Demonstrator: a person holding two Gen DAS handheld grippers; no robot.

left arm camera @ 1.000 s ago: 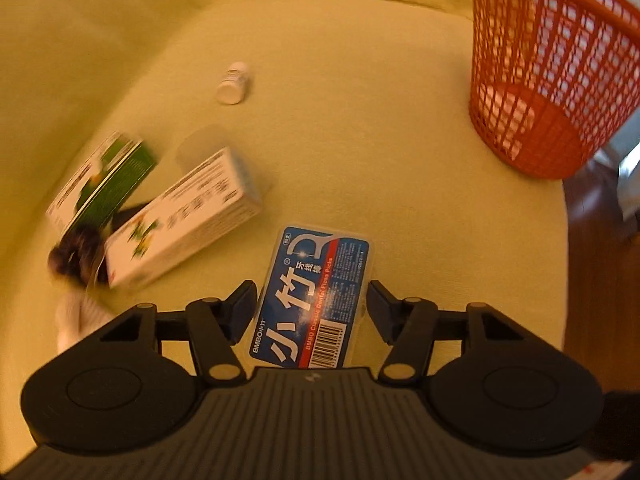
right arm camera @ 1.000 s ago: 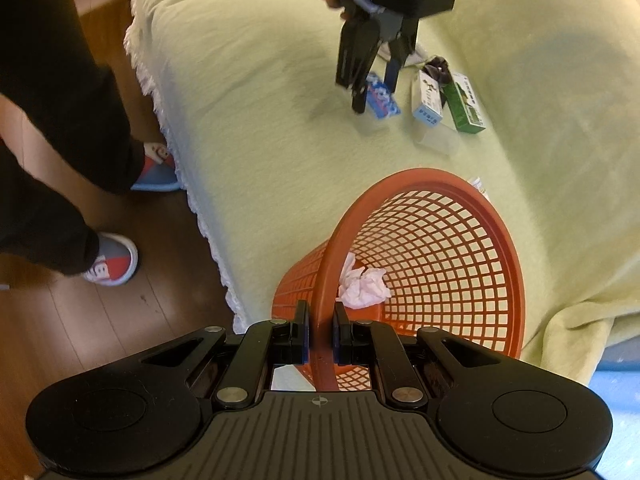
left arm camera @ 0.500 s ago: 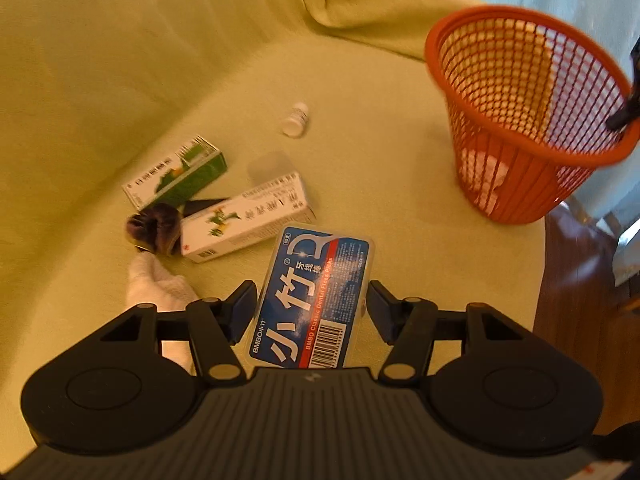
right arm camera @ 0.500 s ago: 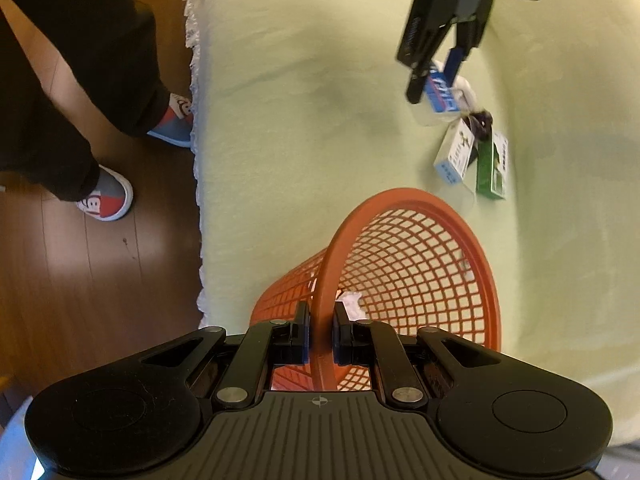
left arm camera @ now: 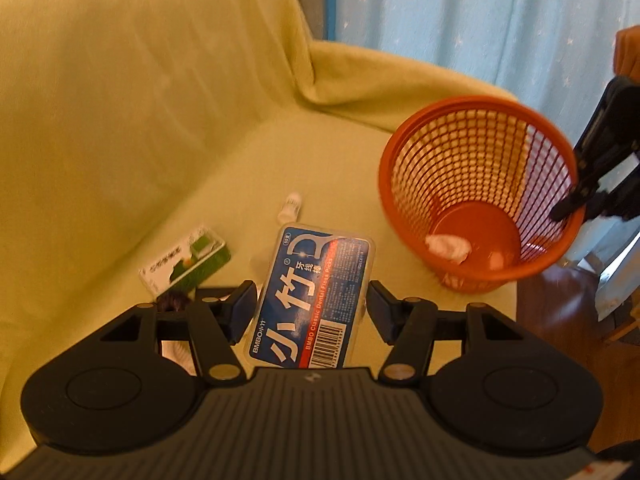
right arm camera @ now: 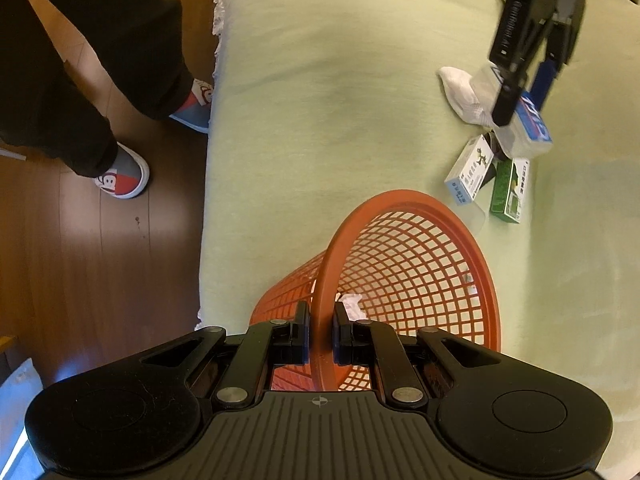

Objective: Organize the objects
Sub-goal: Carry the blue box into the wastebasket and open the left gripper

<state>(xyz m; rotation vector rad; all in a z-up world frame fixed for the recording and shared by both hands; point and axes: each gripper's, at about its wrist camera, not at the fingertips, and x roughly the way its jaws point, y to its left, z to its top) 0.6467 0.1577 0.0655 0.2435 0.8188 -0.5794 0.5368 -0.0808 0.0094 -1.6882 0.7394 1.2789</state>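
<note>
You're working in a home living room: a sofa draped in a yellow-green cover sits on a wooden floor, with a pale blue star-printed curtain behind it. You're wearing house slippers, and an orange mesh wastebasket rests on the seat.

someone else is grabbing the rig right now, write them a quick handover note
Left gripper: shut on the floss pick box, lifted above the sofa.
Right gripper: shut on the rim of the orange basket, tilting it toward the left.
In the basket: one crumpled tissue.
On the sofa cover: white box, green box, small bottle, white cloth.
Left: drop the floss box in, then probably the rest.
</note>
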